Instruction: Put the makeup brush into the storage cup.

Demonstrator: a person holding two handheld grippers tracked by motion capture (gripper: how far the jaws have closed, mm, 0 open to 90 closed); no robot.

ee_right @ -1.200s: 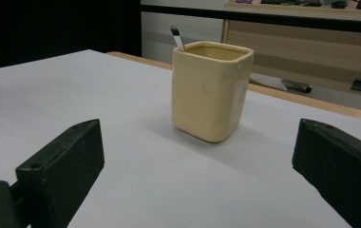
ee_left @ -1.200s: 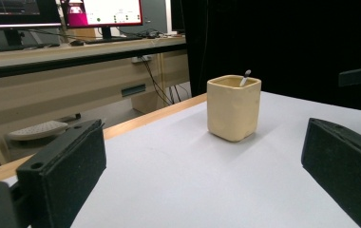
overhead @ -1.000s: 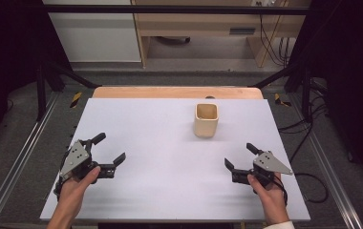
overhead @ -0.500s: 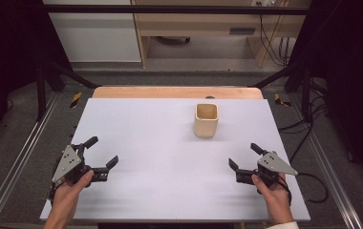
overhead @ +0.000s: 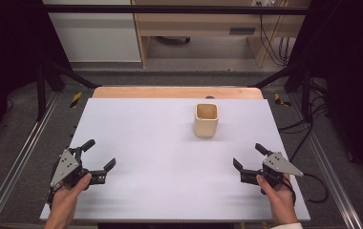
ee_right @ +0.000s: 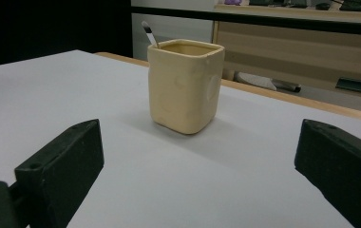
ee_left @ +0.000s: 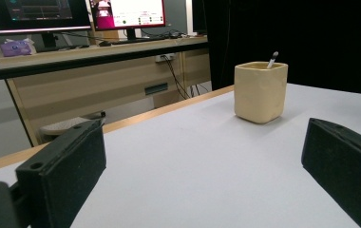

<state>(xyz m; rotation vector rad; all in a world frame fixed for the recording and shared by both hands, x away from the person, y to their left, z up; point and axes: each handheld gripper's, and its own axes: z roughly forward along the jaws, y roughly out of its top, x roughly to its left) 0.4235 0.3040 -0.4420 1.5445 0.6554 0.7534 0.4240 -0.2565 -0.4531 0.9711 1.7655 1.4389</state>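
Observation:
A cream, squarish cup (overhead: 205, 119) stands upright toward the back right of the white table top (overhead: 160, 157). A thin stick with a pale tip (ee_right: 148, 32) pokes out of the cup (ee_right: 185, 85), which also stands ahead in the left gripper view (ee_left: 260, 91) with the stick tip (ee_left: 273, 59) above its rim. My left gripper (overhead: 99, 158) hovers low near the front left edge, jaws wide apart and empty. Near the front right edge my right gripper (overhead: 249, 156) is likewise open with nothing in it. Both are well short of the cup.
A wooden strip (overhead: 177, 92) borders the table's far edge. Metal rails (overhead: 22, 157) run along both sides, with cables (overhead: 313, 183) at the right. Beyond the table stand a wooden desk (ee_left: 98, 80) and monitors (ee_left: 126, 12).
Both hands have drawn back toward the front edge of the table, the left one also drifting outward. The jaws have stayed wide apart and the cup has not moved.

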